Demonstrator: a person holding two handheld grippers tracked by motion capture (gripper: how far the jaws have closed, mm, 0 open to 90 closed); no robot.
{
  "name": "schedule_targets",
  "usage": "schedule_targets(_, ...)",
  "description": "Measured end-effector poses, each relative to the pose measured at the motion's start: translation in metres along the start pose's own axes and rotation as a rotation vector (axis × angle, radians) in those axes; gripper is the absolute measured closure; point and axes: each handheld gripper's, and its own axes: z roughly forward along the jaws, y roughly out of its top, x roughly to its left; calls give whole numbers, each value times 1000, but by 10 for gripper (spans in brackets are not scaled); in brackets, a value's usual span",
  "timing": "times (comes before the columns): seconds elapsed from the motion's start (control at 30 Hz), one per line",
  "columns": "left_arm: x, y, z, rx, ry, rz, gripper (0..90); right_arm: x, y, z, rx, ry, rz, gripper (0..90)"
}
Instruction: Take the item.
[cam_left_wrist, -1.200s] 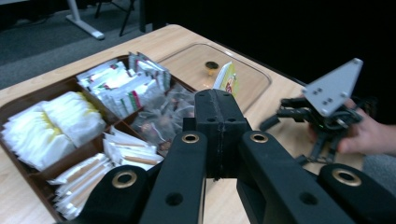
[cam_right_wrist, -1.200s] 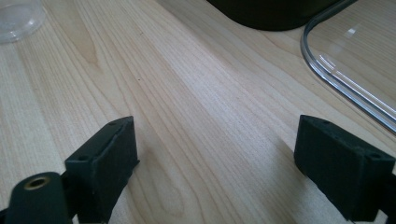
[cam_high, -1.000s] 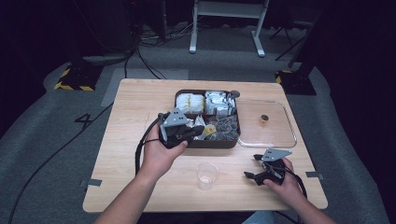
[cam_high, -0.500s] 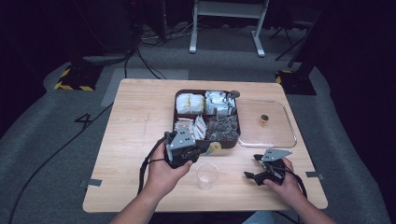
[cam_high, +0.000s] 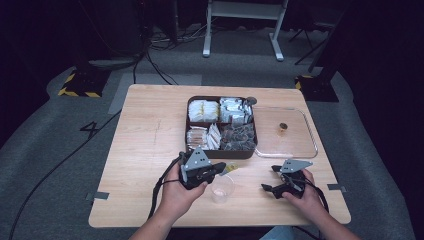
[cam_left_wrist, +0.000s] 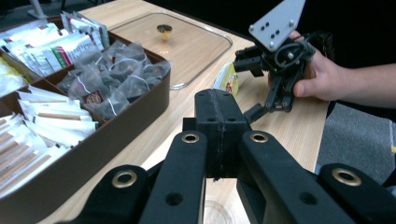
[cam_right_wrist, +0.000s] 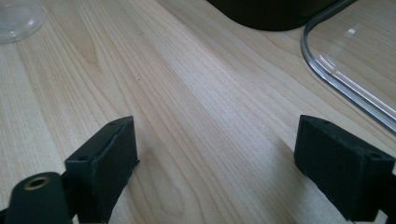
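On the tabletop (cam_high: 150, 130), taking the brown box (cam_high: 221, 152) as landmark, largest first. The box sits near the middle, four compartments: yellow packets (cam_high: 203, 110) far-left, silver-white sachets (cam_high: 235, 109) far-right, paper sticks (cam_high: 202, 136) near-left, mesh tea bags (cam_high: 239, 136) near-right. Sorted by type, presumably so one kind can be picked without disturbing the rest.

Clear lid (cam_high: 286, 132), knob (cam_high: 283, 127) upward, lies flat just beside the box's right wall. Judged: set aside to leave the compartments open to reach.

Left hand-held gripper (cam_high: 218, 169) sits in front of the box's near wall, over the clear cup (cam_high: 222, 188). Left gripper view: jaws pressed fully together, nothing visible between the pads. A small yellow packet (cam_high: 230, 167) lies on the wood just in front of the box, between box and cup, beside the jaw tips. Whether the tips touch it cannot be told; it is not in the cup. Judged: packet is the item being moved toward the cup, and a closed pair of jaws holds nothing.

Right hand-held gripper (cam_high: 270, 180) rests low, in front of the lid and right of the cup. Right gripper view: jaws wide apart, bare wood between them, empty. Judged: parked out of the working path, ready.

Cup stands upright, appears empty, well in front of the box.
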Motion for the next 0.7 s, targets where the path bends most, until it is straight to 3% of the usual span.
schedule_targets(0.4,-14,-17,6,9,-43,-22,900,0,0,0,0,0,0,134)
schedule_targets(0.7,-14,-26,7,21,-48,-37,900,0,0,0,0,0,0,134)
